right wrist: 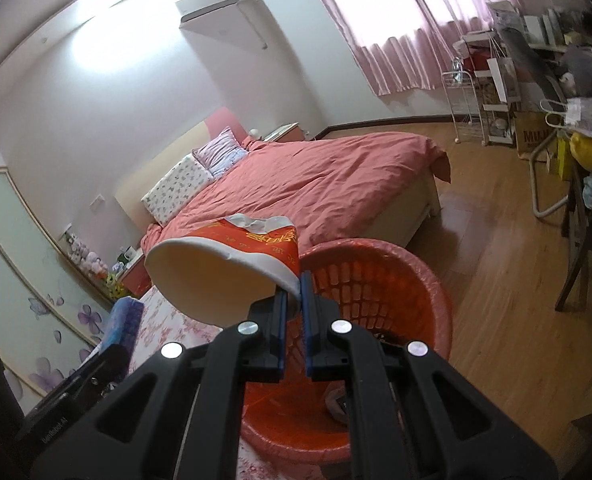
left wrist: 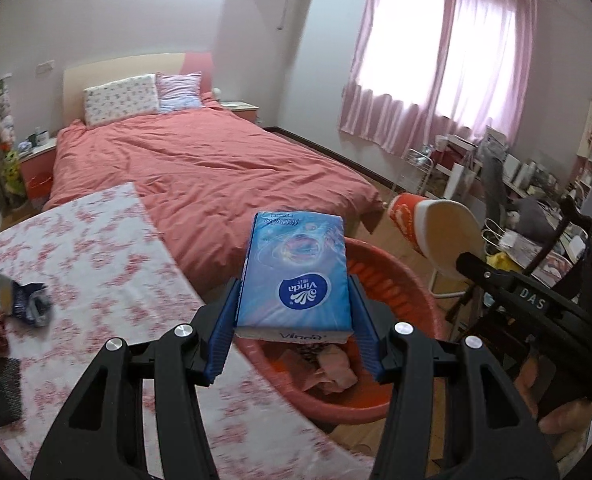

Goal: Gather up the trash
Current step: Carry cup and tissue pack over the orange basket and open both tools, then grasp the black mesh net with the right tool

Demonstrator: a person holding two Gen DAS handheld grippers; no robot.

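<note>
The left gripper (left wrist: 294, 312) clamps a blue tissue pack (left wrist: 296, 276) above the red basket (left wrist: 408, 292), which already holds scraps. The right gripper (right wrist: 294, 300) pinches the rim of a red paper bowl (right wrist: 232, 264) over that basket. 2 wrappers (left wrist: 26, 298) lie on the table (left wrist: 96, 240); the bed (left wrist: 216, 160) is beyond.

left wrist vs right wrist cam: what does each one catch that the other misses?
Left wrist only: the crumpled blue wrapper on the floral tablecloth, and the left gripper clamping the blue tissue pack across its width.
Right wrist only: the right gripper pinching the paper cup by its rim.
Both: the red basket below, the bed, pink curtains.
</note>
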